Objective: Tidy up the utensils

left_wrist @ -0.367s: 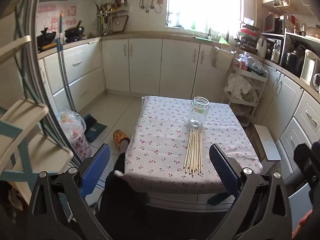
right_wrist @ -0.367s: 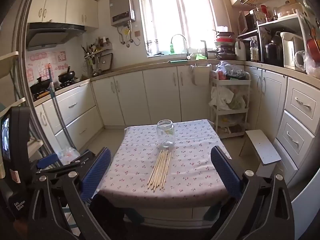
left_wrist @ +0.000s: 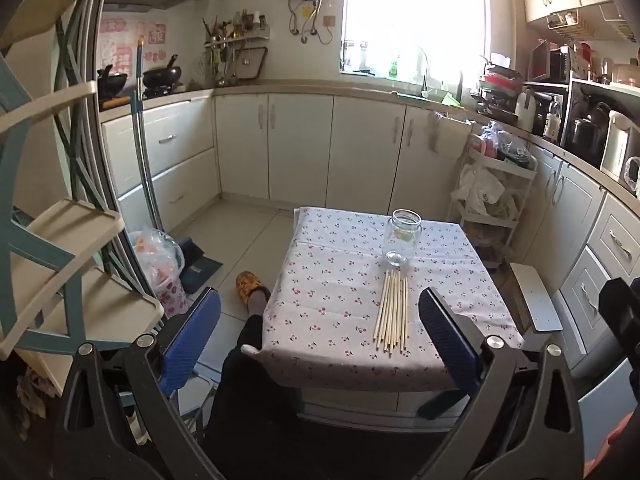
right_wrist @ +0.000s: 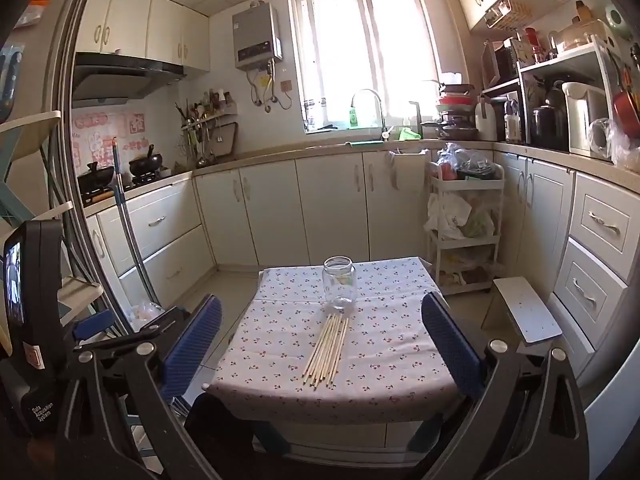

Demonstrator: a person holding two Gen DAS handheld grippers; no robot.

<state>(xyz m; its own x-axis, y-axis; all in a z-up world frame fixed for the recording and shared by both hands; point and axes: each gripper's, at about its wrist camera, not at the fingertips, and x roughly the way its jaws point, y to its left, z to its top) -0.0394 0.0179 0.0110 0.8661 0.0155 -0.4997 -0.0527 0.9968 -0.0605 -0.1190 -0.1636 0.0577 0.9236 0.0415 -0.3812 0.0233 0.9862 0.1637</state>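
A small surface (left_wrist: pixel 320 304) covered with a cherry-print cloth stands in the middle of a kitchen floor, and both views look down on it from the near side. On it lies a bundle of wooden chopsticks (left_wrist: pixel 392 310) (pale, thin, lying side by side), running from close to the near edge toward the middle of the surface, slightly fanned at the near ends. Just beyond their far tips stands a clear glass jar (left_wrist: pixel 402 238), upright, with no lid on its mouth; the far tips lie just short of its base, though whether they touch it I cannot tell. In the right wrist view the same chopsticks (right_wrist: pixel 328 350) slant from the near edge up toward the jar (right_wrist: pixel 340 288), which sits toward the far half of the surface (right_wrist: pixel 400 360).

The left tool (left_wrist: pixel 320 336) is released, its blue-padded fingers (left_wrist: pixel 192 336) spread wide with nothing between them, held above and short of the near edge. The right tool (right_wrist: pixel 322 344) is likewise released, fingers (right_wrist: pixel 450 344) wide apart and holding nothing, well apart from the chopsticks.

A white stool (right_wrist: pixel 524 310) stands beside the right edge of the surface, and a white trolley (right_wrist: pixel 464 232) with bags stands against the cabinets beyond the far right corner.
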